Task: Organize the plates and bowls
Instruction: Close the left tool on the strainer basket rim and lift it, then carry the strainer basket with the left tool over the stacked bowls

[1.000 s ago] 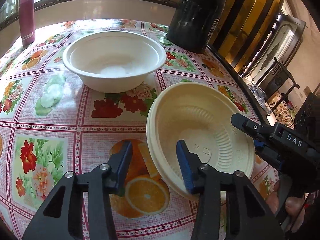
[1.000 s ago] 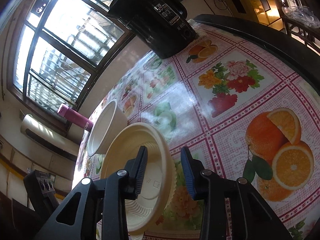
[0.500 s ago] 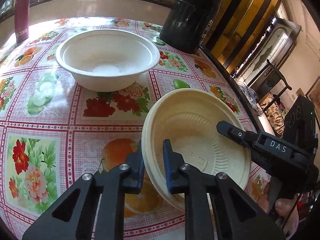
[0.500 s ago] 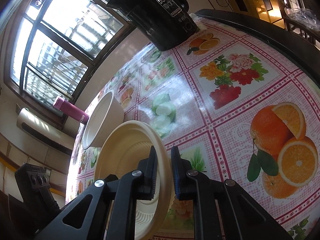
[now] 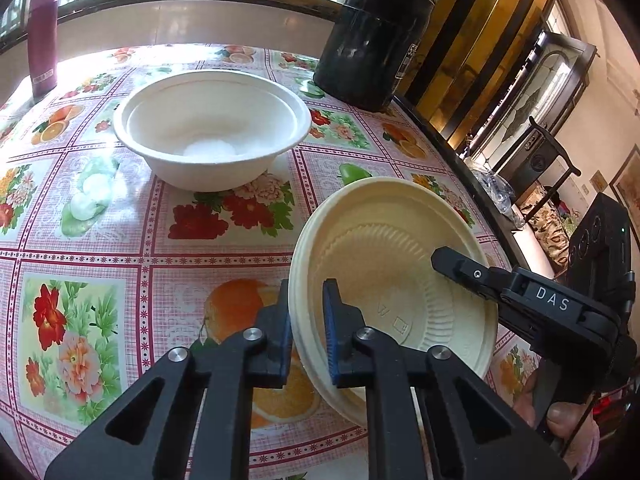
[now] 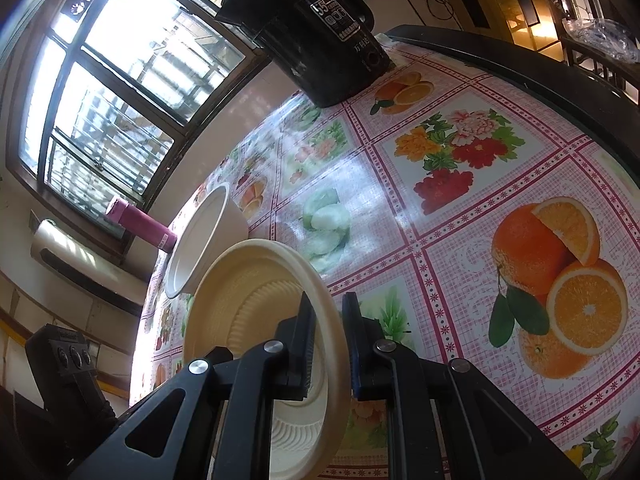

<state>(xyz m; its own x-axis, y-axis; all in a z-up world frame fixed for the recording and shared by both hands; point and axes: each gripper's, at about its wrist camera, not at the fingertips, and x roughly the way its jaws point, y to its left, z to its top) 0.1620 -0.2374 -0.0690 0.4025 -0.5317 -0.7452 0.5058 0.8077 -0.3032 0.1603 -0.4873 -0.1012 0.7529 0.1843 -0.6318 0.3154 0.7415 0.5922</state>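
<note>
A cream ribbed plate [image 5: 384, 276] is tilted above the flowered tablecloth. My left gripper [image 5: 306, 332] is shut on its near-left rim. My right gripper [image 6: 328, 340] is shut on the opposite rim; it also shows in the left wrist view [image 5: 472, 276], and the plate shows in the right wrist view [image 6: 248, 300]. A white bowl [image 5: 212, 120] stands upright behind the plate, empty; in the right wrist view the bowl [image 6: 208, 236] is just beyond the plate.
A black appliance [image 5: 372, 36] stands at the table's far right corner. A maroon bottle [image 5: 42, 36] stands at the far left by the window. The table's dark edge [image 5: 472, 184] runs along the right.
Both grippers have closed onto the plate's rim from either side. The plate has lifted and tilted a little off the cloth.
</note>
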